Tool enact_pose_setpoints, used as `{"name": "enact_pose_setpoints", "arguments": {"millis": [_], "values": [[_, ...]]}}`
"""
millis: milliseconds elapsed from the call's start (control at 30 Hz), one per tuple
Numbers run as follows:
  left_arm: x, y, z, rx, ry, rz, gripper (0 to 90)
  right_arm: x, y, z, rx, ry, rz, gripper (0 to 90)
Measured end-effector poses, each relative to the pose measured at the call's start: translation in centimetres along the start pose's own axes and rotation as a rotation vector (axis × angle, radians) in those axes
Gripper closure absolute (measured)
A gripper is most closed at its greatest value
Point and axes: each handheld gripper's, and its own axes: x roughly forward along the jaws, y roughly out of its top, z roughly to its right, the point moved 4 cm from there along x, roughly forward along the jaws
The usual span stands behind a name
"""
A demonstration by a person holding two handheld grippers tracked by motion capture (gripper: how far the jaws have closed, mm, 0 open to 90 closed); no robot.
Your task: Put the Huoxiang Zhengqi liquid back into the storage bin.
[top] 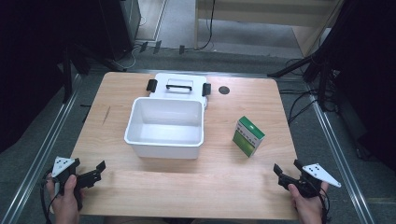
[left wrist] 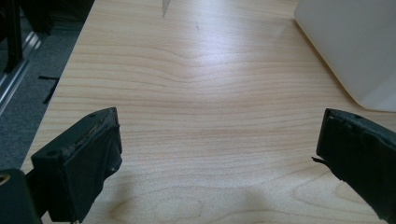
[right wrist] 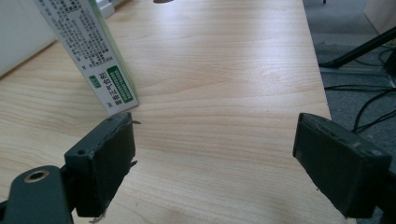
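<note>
Nearest, at 7 and 5 o'clock: left gripper (top: 91,172) and right gripper (top: 286,169), both wide open, holding nothing. Probably still the start. Green box (top: 248,136) upright at 3 o'clock of the open white bin (top: 164,146); next, likely grasping it squarely. Wooden table (top: 196,186), grey floor (top: 28,144), cables beyond.

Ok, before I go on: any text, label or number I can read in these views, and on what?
Green and white box: blocks of small print on its white side and a green panel of characters, all too small and blurred to quote.
White bin, its lid, table: no text.
</note>
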Motion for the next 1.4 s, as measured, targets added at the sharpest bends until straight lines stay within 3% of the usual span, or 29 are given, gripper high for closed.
{"name": "enact_pose_setpoints", "arguments": {"millis": [200,433,600,633,767,800,1067,1133,1167,1200,1233,1400], "values": [[0.0,0.0,0.1,0.008,-0.001,-0.002,1.1,0.1,0.0,-0.1,-0.014,-0.013,-0.020,12.9],[0.0,0.0,0.1,0.005,-0.007,0.007,1.1,0.3,0.0,-0.8,-0.082,-0.005,-0.123,14.8],[0.0,0.0,0.1,0.006,-0.007,0.007,1.1,0.3,0.7,-1.2,-0.102,0.009,-0.161,15.7],[0.0,0.0,0.1,0.006,-0.006,0.007,1.1,0.3,1.0,-1.5,-0.123,0.028,-0.189,15.7],[0.0,0.0,0.1,0.006,-0.006,0.008,1.1,0.4,1.3,-1.8,-0.165,0.031,-0.240,16.0],[0.0,0.0,0.1,0.006,-0.005,0.008,1.1,0.5,1.5,-1.9,-0.190,0.035,-0.275,16.0],[0.0,0.0,0.2,0.012,-0.005,0.004,1.1,0.7,2.2,-2.3,-0.253,0.039,-0.393,16.8],[0.0,0.0,0.2,0.012,-0.005,0.004,1.1,1.0,2.5,-2.6,-0.288,0.039,-0.463,16.8],[0.0,0.0,0.2,0.011,-0.006,0.005,1.1,1.0,2.5,-2.6,-0.288,0.039,-0.463,16.8],[0.0,0.0,0.1,0.009,-0.007,0.007,1.0,1.2,2.7,-2.7,-0.313,0.039,-0.509,16.7],[0.0,0.0,0.1,0.009,-0.007,0.007,1.1,1.2,2.7,-2.7,-0.313,0.039,-0.509,16.7],[0.0,0.0,0.1,0.009,-0.008,0.006,1.0,1.4,3.2,-3.1,-0.352,0.042,-0.614,16.6]]}}
